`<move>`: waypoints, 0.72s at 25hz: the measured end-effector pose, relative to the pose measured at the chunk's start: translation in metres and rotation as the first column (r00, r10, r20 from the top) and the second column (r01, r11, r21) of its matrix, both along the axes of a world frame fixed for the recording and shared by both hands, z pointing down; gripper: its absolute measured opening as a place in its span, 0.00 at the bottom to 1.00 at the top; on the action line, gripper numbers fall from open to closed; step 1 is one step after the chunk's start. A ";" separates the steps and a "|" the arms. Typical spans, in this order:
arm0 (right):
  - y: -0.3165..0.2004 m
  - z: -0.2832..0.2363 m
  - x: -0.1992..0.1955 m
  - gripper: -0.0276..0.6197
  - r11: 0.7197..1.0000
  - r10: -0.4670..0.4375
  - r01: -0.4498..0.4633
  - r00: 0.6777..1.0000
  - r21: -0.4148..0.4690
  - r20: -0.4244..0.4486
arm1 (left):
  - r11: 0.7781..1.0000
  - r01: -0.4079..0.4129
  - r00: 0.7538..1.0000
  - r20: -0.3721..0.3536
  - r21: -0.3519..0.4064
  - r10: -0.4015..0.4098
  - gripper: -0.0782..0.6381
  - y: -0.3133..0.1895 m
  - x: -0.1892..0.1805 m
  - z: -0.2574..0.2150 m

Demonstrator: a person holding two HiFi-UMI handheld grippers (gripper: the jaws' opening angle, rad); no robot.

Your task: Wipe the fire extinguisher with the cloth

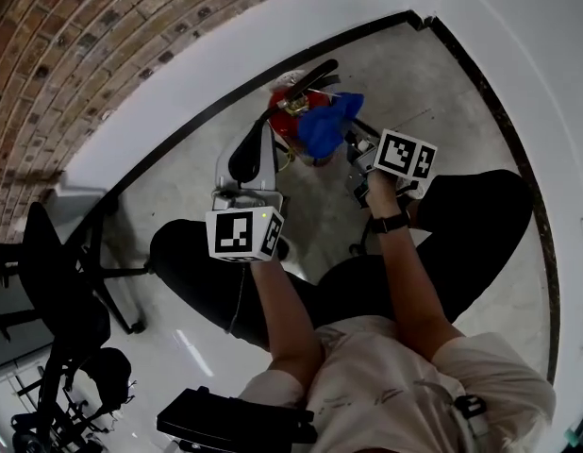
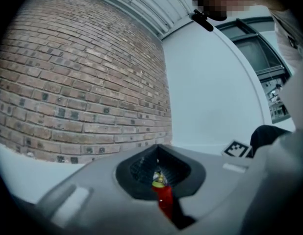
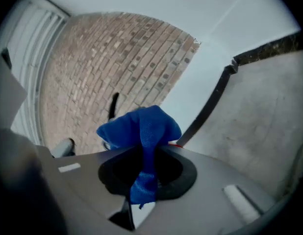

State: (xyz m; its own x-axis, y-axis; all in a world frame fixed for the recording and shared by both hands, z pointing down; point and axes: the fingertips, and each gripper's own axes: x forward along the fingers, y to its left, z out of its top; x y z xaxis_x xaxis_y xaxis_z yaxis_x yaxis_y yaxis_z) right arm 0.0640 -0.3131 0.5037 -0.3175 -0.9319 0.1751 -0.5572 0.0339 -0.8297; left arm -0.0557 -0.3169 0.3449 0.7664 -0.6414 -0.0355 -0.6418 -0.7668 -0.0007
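Note:
A small red fire extinguisher (image 1: 293, 109) with a black handle stands on the grey floor close to the wall. A bunched blue cloth (image 1: 327, 126) lies against its right side, and my right gripper (image 1: 356, 145) is shut on it. The right gripper view shows the cloth (image 3: 141, 131) pinched between the jaws and bulging above them. My left gripper (image 1: 266, 138) is at the extinguisher's left side with its jaws shut. In the left gripper view only a sliver of the red extinguisher (image 2: 164, 199) and its brass valve shows through the slit between them. Contact cannot be told.
A black skirting strip (image 1: 367, 32) runs along the white wall, with a brick wall (image 1: 74, 55) to the left. A black office chair (image 1: 60, 291) stands at the left. The person's knees (image 1: 480, 220) flank the extinguisher.

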 end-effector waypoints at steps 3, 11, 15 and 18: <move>0.006 0.076 -0.003 0.13 0.986 0.025 -0.020 0.999 -0.165 0.027 | 1.000 -0.008 1.000 0.002 -0.023 0.008 0.11 -0.009 0.000 0.016; 0.010 0.271 0.005 0.13 0.840 0.055 -0.016 0.997 -0.542 0.056 | 0.995 0.036 0.998 0.052 -0.092 -0.032 0.11 -0.037 0.005 0.029; 0.022 0.352 -0.003 0.13 0.729 -0.010 0.043 0.999 -0.683 0.053 | 0.996 0.036 0.997 0.074 -0.086 -0.030 0.11 -0.056 0.007 0.032; 0.038 0.399 -0.021 0.13 0.633 -0.087 0.103 0.994 -0.767 0.062 | 0.995 0.043 0.996 0.079 -0.088 -0.036 0.11 -0.077 0.007 0.036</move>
